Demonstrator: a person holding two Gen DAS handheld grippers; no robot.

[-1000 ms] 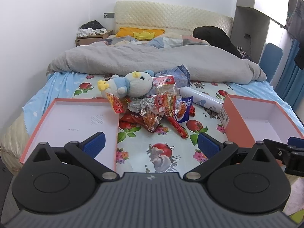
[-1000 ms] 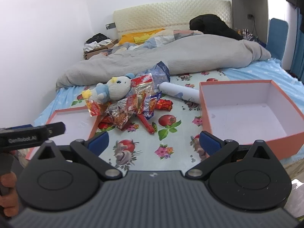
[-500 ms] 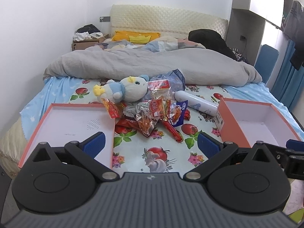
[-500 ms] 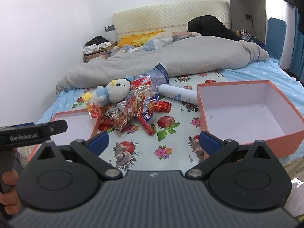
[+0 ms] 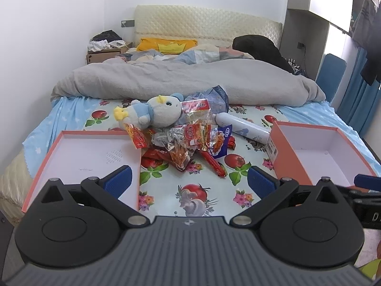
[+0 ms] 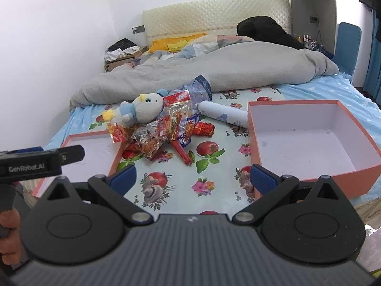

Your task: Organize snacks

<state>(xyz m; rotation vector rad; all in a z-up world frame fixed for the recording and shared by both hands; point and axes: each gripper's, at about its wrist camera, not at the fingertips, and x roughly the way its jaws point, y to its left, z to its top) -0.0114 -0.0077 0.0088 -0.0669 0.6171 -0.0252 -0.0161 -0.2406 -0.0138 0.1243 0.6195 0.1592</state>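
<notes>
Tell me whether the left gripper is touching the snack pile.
Apart. In the left wrist view the open left gripper sits short of the snack pile, with printed bedsheet showing between its fingertips and the nearest packet.

Both grippers (left [image 5: 189,182], right [image 6: 193,178]) drawn back from snack pile [image 5: 188,140].

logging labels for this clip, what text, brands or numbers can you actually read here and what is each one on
"GenRobot.AI": white lettering on the side of the left gripper, readable in the right wrist view.
"D": a cut-off letter on the right gripper, at the left wrist view's edge.
Snack packets: red label print, too blurred to read.
White spray can: blue print, too small.
Deep orange box: barcode sticker, unreadable.
</notes>
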